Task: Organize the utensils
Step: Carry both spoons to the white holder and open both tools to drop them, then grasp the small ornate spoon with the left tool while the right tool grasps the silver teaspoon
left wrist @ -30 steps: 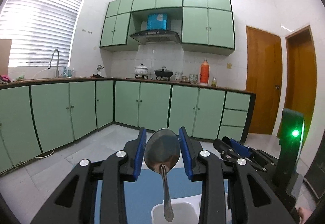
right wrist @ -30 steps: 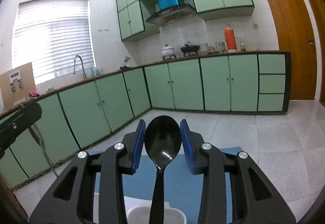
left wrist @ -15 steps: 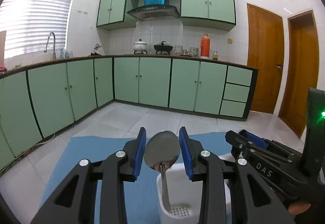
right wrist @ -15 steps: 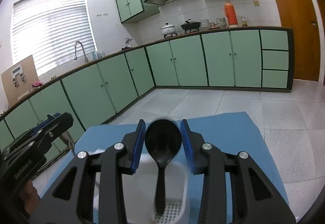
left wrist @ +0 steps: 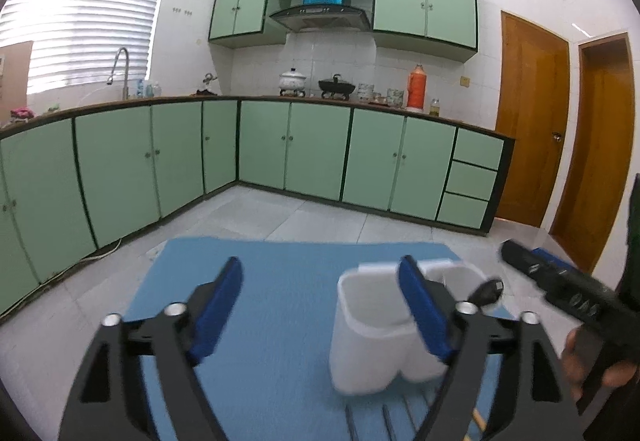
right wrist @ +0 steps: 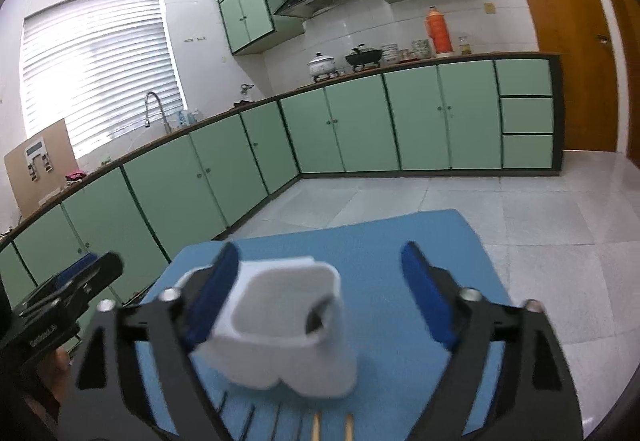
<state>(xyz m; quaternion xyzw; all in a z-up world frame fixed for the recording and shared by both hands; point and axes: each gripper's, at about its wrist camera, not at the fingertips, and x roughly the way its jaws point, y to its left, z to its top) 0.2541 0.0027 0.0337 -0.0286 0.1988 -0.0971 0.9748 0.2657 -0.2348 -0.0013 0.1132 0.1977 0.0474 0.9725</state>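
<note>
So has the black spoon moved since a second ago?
Yes. It was between the right jaws above the white holder; now the black spoon sits inside the holder's right compartment, and the opening jaws are empty.

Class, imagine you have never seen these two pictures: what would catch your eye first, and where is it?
First, the white holder on the blue mat, with a black spoon poking out of it. Then the left gripper and right gripper, both opening with nothing between the jaws. Behind stand green cabinets.
</note>
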